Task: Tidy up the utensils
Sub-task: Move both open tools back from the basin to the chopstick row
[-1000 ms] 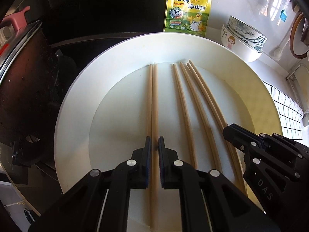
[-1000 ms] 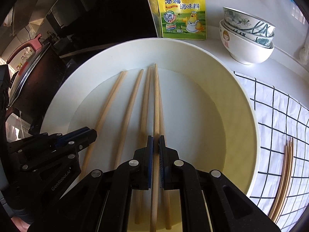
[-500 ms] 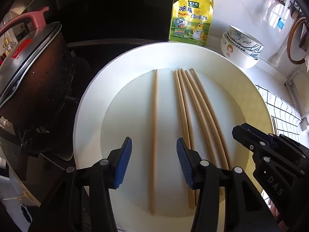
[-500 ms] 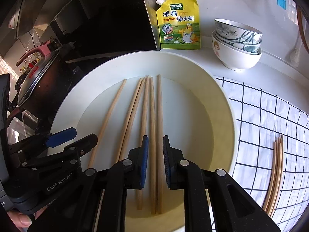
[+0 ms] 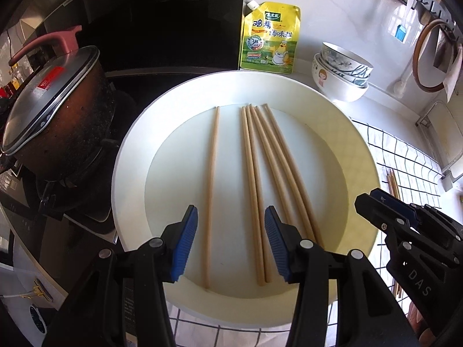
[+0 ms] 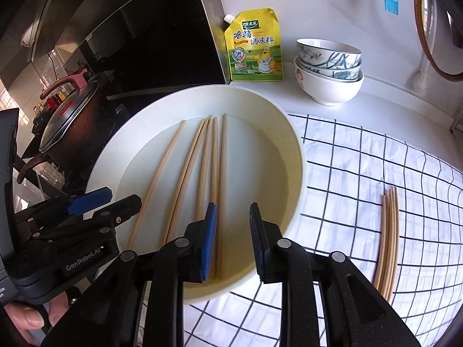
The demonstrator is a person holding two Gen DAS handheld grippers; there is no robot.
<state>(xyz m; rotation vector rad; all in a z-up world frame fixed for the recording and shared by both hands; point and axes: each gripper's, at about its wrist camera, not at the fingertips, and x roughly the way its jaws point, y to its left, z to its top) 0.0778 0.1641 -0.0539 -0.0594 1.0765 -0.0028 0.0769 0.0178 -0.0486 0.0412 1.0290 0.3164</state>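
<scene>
Several wooden chopsticks lie in a big white plate (image 5: 130, 156). One lone chopstick (image 5: 211, 190) lies at the left, and a bunch of chopsticks (image 5: 269, 173) lies to its right. My left gripper (image 5: 231, 217) hovers open above the lone chopstick without touching it. My right gripper (image 6: 233, 206) has its jaws opening. The rightmost chopstick (image 6: 222, 173) shows between them, and the pads do not press it. Each gripper also shows in the other's view: the right gripper (image 5: 371, 199) and the left gripper (image 6: 115, 199). More chopsticks (image 6: 389, 231) rest on the checked cloth.
A lidded dark pot (image 5: 52, 110) with a pink handle stands left of the plate. At the back stand a yellow seasoning pouch (image 5: 269, 40) and stacked bowls (image 5: 341, 72). The checked cloth (image 6: 361, 173) covers the counter to the right. A hand (image 6: 29, 318) holds the left gripper.
Both grippers were shut on chopsticks and have let go, the left opening wide, the right less. Both have drawn back and up from the plate. The released chopsticks lie flat.
</scene>
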